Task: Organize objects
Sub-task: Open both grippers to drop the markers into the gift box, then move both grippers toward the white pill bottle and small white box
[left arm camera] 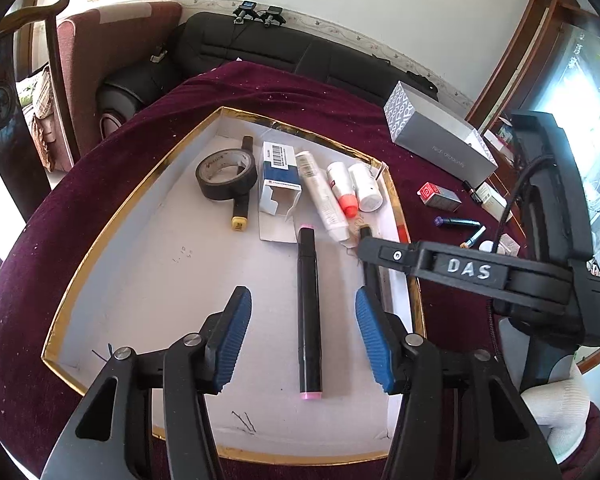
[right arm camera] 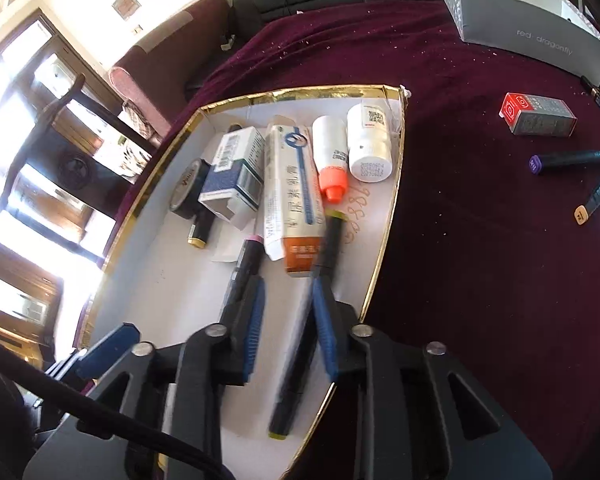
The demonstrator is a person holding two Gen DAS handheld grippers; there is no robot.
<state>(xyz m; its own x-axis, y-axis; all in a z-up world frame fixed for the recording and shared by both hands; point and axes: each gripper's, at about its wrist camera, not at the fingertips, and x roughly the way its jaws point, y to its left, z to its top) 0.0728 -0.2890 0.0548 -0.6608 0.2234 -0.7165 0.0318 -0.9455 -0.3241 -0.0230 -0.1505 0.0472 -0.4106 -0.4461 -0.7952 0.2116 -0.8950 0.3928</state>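
black pink-capped marker [left arm camera: 309, 312], flat in tray [left arm camera: 100, 276]

Two black plastic handheld grippers: the left gripper [left arm camera: 303, 336] and right gripper [right arm camera: 288, 320] each carry ribbed blue rubber pads [left arm camera: 233, 344] and silver round screws [left arm camera: 192, 339]. Raised white letters read DAS; a black cable trails behind.

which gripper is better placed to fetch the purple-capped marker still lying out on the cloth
Right, probably. The purple-capped black marker lies on the maroon cloth on the right gripper's side of the gold-rimmed tray. The left gripper hangs over the tray's middle, farther off.
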